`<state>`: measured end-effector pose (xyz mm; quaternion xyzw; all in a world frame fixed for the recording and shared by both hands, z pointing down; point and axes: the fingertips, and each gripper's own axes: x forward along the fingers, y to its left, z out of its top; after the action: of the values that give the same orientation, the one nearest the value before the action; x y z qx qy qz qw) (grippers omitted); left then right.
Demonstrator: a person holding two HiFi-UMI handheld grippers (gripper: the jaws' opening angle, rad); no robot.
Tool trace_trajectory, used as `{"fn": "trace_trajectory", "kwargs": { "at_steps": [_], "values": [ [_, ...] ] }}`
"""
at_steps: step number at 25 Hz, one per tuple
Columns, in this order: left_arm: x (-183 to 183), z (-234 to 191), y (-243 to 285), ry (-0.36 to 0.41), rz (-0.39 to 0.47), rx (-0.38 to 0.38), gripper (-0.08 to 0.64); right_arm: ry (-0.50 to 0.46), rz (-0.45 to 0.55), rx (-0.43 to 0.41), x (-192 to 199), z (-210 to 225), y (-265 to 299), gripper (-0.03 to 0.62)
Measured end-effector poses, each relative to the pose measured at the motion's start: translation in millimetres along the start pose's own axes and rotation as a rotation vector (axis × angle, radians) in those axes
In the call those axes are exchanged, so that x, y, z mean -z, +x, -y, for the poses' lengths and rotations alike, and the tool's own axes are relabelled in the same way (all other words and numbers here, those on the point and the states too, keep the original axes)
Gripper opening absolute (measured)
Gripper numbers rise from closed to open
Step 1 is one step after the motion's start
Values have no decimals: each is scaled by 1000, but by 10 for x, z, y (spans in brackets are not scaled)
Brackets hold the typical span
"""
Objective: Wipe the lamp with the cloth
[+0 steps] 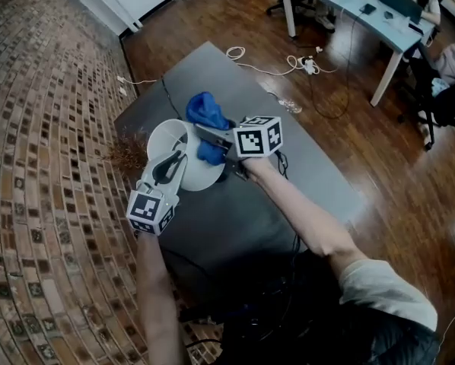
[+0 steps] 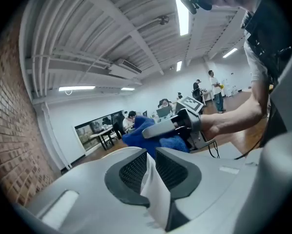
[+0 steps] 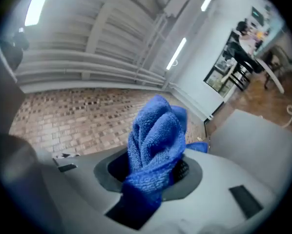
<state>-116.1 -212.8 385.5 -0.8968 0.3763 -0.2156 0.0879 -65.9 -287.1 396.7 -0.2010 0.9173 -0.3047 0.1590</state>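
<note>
The lamp (image 1: 165, 139) is blocking the table's (image 1: 212, 71) left middle, and the brick wall (image 1: 45, 128) is closing off that side. The table's far end and right side are lying open.

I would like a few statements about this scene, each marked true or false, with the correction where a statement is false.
1. The right tongs are shut on the blue cloth. True.
2. The left tongs hold nothing. False: they are shut on the rim of the white lamp.
3. The cloth lies spread out flat. False: it is bunched up in the right tongs.
4. The table under the lamp is grey. True.
</note>
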Motion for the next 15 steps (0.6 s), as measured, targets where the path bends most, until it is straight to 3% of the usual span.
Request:
{"fn": "trace_trajectory", "kwargs": {
  "at_steps": [3,6,8,9,12,13,15],
  "values": [
    [33,-20,-49,-7,2,-7,59,-68,-146,70,287,343,163,135],
    [53,-48,-38,-41,-2,2,60,-52,-326,279,797,1095,-177,133],
    [18,-54,-12,-79,12,12,60,-30,-325,371,879,1274,-461,132],
    [-17,-65,-3,-102,27,18,58,-39,-260,355,742,1122,-528,133],
    [-136,-174,-7,-189,94,29,58,-161,20,158,-21,118,-409,133],
    [-155,-209,-31,-223,115,35,49,-210,74,102,-178,-179,-308,133],
    [-148,-244,-98,-269,140,43,28,-296,83,42,-136,-496,-68,133]
  ]
}}
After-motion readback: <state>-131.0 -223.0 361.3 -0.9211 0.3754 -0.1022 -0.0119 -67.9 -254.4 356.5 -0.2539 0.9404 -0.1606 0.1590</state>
